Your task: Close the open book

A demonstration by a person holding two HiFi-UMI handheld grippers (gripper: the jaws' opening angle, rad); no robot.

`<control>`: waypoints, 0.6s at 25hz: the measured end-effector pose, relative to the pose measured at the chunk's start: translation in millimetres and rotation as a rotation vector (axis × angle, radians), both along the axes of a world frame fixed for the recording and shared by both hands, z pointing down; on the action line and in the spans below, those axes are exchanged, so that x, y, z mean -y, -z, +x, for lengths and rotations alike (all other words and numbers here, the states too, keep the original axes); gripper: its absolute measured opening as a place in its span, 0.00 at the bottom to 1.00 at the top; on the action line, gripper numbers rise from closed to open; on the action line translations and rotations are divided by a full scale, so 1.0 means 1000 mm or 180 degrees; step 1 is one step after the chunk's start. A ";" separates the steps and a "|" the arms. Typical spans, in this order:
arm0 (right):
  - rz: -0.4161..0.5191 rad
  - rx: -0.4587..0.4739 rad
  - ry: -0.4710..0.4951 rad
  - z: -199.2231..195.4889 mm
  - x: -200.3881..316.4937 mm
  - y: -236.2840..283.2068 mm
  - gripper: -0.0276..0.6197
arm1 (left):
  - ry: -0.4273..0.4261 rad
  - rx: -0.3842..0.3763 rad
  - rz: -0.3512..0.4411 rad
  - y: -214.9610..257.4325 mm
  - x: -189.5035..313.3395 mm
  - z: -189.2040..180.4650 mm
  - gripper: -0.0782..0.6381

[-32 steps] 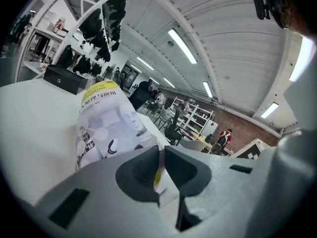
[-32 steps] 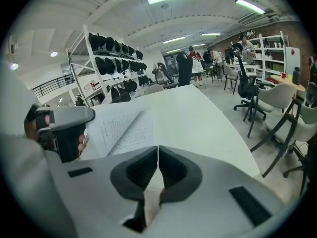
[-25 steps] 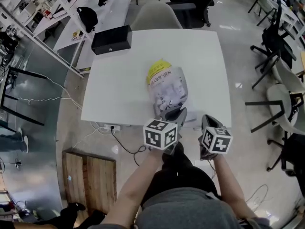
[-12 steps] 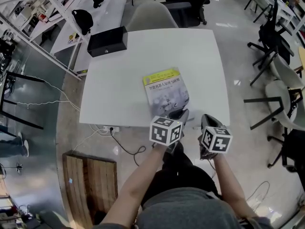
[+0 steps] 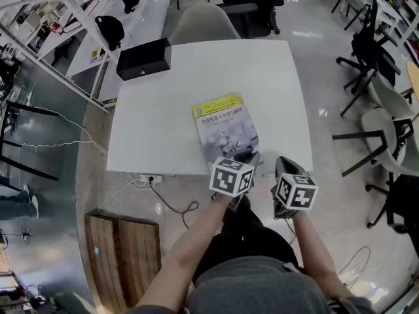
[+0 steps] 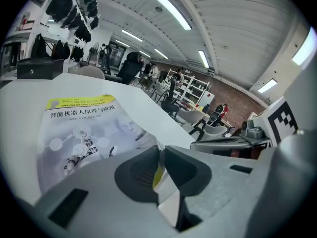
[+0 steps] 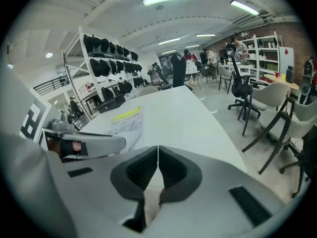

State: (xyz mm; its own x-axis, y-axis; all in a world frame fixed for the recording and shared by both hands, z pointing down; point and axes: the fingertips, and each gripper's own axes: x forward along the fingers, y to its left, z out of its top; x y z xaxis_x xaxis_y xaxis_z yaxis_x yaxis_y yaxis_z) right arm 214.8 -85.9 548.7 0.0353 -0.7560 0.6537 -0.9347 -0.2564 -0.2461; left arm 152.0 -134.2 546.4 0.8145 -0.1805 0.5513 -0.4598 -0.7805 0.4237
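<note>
The book [image 5: 224, 124] lies flat and closed on the white table [image 5: 157, 129], front cover up, with a yellow band at its far edge. In the left gripper view the cover [image 6: 84, 128] fills the near table. My left gripper [image 5: 247, 156] sits at the book's near right corner, and its jaws [image 6: 159, 165] are shut on the thin edge of the cover there. My right gripper [image 5: 283, 165] hovers just right of it at the table's near edge, off the book. Its jaws [image 7: 158, 168] are shut with nothing between them. The right gripper view shows the book [image 7: 126, 122] to the left.
A black box [image 5: 143, 58] stands at the table's far left corner. A pale chair [image 5: 200, 23] is tucked in at the far side. Office chairs [image 5: 376, 120] stand on the floor to the right, and a wooden pallet [image 5: 121, 254] lies at the near left.
A second ago the cover stood bowed up above the pages. It has come down and the book now lies flat and closed. My left gripper sank with it. The right gripper stayed put.
</note>
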 end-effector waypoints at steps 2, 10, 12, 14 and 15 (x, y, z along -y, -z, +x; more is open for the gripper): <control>-0.0003 0.0006 -0.0010 0.001 -0.002 0.000 0.06 | -0.0050 0.0073 0.0024 -0.002 -0.003 0.002 0.17; 0.0005 0.0015 -0.0031 0.004 -0.007 -0.001 0.06 | -0.0235 0.0270 0.0109 -0.009 -0.012 0.009 0.23; 0.0007 0.0019 -0.0038 0.004 -0.008 -0.001 0.06 | -0.0282 0.0278 0.0097 -0.009 -0.015 0.010 0.24; 0.0016 0.0020 -0.0046 0.004 -0.009 0.000 0.06 | -0.0324 0.0276 0.0061 -0.010 -0.019 0.012 0.26; 0.0021 0.0023 -0.0052 0.005 -0.009 0.000 0.06 | -0.0336 0.0266 0.0031 -0.010 -0.021 0.012 0.26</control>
State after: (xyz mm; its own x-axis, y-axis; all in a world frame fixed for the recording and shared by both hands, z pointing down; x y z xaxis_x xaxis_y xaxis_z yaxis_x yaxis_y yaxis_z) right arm 220.0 -76.4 548.3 0.0430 -0.7597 0.6489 -0.9286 -0.2700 -0.2547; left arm 163.7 -113.1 556.6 0.7806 -0.1020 0.6167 -0.4083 -0.8302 0.3795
